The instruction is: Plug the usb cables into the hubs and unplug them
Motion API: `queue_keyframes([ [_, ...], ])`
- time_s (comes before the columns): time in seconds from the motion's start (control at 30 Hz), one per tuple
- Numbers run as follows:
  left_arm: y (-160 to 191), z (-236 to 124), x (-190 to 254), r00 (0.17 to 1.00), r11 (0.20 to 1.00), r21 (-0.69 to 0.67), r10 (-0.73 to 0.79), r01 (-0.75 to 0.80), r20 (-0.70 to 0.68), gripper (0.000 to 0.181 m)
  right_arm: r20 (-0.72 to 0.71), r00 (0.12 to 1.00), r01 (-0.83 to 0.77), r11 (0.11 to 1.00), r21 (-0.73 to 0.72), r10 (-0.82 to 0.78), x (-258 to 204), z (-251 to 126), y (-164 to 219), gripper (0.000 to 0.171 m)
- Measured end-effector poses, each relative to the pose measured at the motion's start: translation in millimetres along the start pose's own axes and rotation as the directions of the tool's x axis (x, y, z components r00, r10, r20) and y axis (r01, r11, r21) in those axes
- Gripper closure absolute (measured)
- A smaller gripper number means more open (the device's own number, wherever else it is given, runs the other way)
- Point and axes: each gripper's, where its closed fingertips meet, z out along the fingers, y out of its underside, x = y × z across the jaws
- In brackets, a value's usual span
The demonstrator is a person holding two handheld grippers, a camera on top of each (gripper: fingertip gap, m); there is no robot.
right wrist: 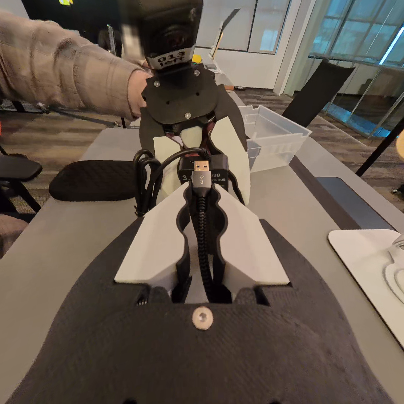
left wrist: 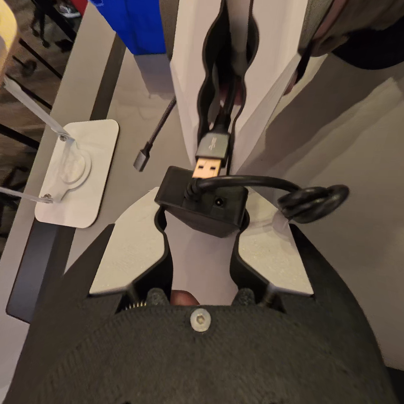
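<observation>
My left gripper (left wrist: 203, 209) is shut on a black USB hub (left wrist: 196, 218), held above the grey table (left wrist: 328, 218). The hub's own black cable (left wrist: 312, 203) coils off to the right. My right gripper (right wrist: 202, 185) is shut on a braided USB cable (right wrist: 202, 229) just behind its grey plug (right wrist: 201, 178). The plug's gold metal tip (left wrist: 206, 168) shows in full, right at the hub's cable end and outside any port. The right wrist view shows the hub (right wrist: 220, 166) behind the plug, in the left gripper (right wrist: 207, 192). The cable's other end (left wrist: 142, 160) lies on the table.
A white stand base (left wrist: 76, 175) sits on the table at the left, and shows in the right wrist view (right wrist: 367, 273). A clear plastic bin (right wrist: 277, 140) stands behind the hub. A black chair seat (right wrist: 94, 181) is beside the table. A person's sleeve (right wrist: 65, 72) reaches in. From the left gripper's tips to the white stand base (left wrist: 76, 175) is close to 30 centimeters.
</observation>
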Motion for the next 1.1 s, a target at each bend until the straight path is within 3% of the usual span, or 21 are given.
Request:
queue_keyframes([
  [0.2,2,3,-5,0.997,0.997,-0.059,0.057,-0.054,0.044,0.114,-0.020,1.000,0.007,1.000,0.003,-0.007,1,2,1,0.158],
  [0.3,1,6,-4,0.993,0.987,-0.122,0.108,-0.102,0.041,0.098,-0.017,1.000,0.019,1.000,-0.010,-0.019,-1,4,2,0.158],
  [0.43,6,5,-6,0.985,0.963,-0.216,0.170,-0.162,0.020,0.101,-0.028,1.000,0.012,1.000,-0.011,-0.012,1,3,2,0.158],
  [0.57,11,4,-10,0.961,0.907,-0.334,0.276,-0.256,0.013,0.095,-0.029,1.000,0.012,1.000,-0.016,-0.012,1,4,2,0.158],
  [0.8,20,-1,-18,0.904,0.786,-0.481,0.425,-0.389,-0.038,0.101,-0.031,1.000,0.003,1.000,-0.022,-0.004,2,3,3,0.158],
  [1.1,25,-4,-21,0.829,0.637,-0.580,0.544,-0.508,-0.129,0.097,-0.033,0.999,-0.005,1.000,-0.028,0.004,2,5,3,0.158],
])
